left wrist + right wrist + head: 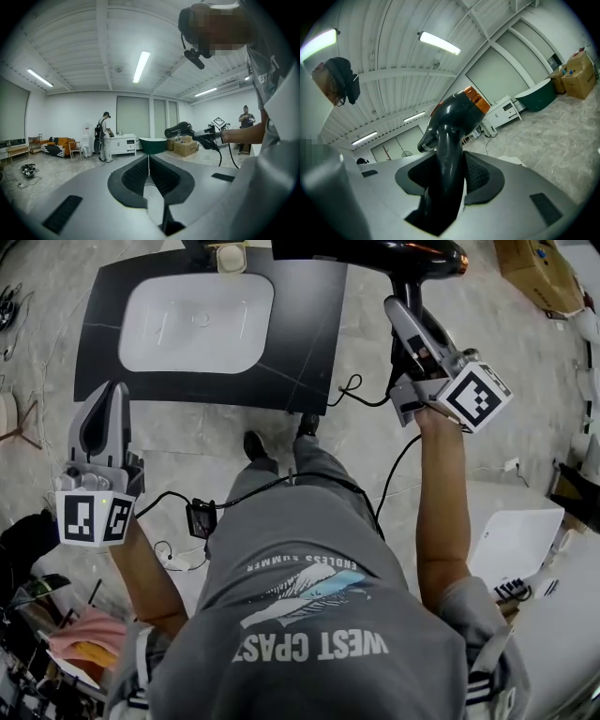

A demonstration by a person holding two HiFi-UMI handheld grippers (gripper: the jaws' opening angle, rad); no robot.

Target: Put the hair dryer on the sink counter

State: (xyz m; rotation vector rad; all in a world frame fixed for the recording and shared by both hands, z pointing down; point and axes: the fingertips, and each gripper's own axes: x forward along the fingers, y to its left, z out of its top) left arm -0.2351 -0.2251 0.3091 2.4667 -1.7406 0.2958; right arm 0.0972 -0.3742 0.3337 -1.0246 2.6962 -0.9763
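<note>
A black hair dryer [375, 251] with an orange rear ring [476, 99] hangs in the air just right of the sink counter. My right gripper [401, 310] is shut on its handle [447, 154], which stands upright between the jaws. The black sink counter [309, 334] with its white basin [197, 322] lies on the floor at upper left. My left gripper [108, 395] hovers low at the left, below the counter's front edge, shut with nothing in it; its pads meet in the left gripper view [149, 159]. From there the dryer [180, 130] shows off to the right.
The dryer's black cord [398, 465] trails down past the person's legs to a power adapter [202, 518] on the floor. A cardboard box [534, 268] sits at top right, a white unit [516, 540] at right. A pale cup [230, 257] stands at the counter's back edge.
</note>
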